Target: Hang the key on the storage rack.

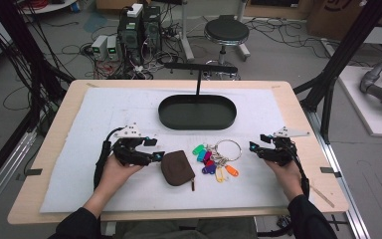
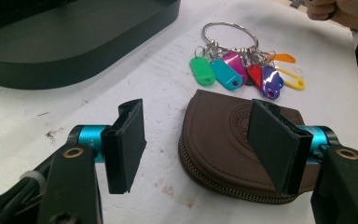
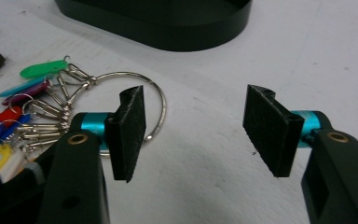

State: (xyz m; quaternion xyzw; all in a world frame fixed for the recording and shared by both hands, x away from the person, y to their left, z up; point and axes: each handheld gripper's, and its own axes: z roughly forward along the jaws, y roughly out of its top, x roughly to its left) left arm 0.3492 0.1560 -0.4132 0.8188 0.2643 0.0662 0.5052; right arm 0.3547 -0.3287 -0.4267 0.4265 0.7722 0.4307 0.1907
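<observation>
A brown leather zip pouch (image 1: 177, 168) (image 2: 223, 135) lies on the white mat, just in front of my left gripper (image 1: 156, 157) (image 2: 196, 140). That gripper is open; one jaw hangs over the pouch's edge, and neither pad presses on it. Right of the pouch lies a metal key ring with several coloured tags (image 1: 209, 158) (image 2: 233, 70) (image 3: 42, 69). My right gripper (image 1: 254, 148) (image 3: 198, 130) is open over bare mat to the right of the ring, with nothing between its pads.
A black oval tray (image 1: 197, 124) (image 2: 74, 51) (image 3: 168, 28) sits at the back middle of the white mat (image 1: 104, 109), with a thin black T-shaped stand (image 1: 199, 74) behind it. The wooden table edge (image 1: 54, 129) frames the mat. Beyond stand a stool and computers.
</observation>
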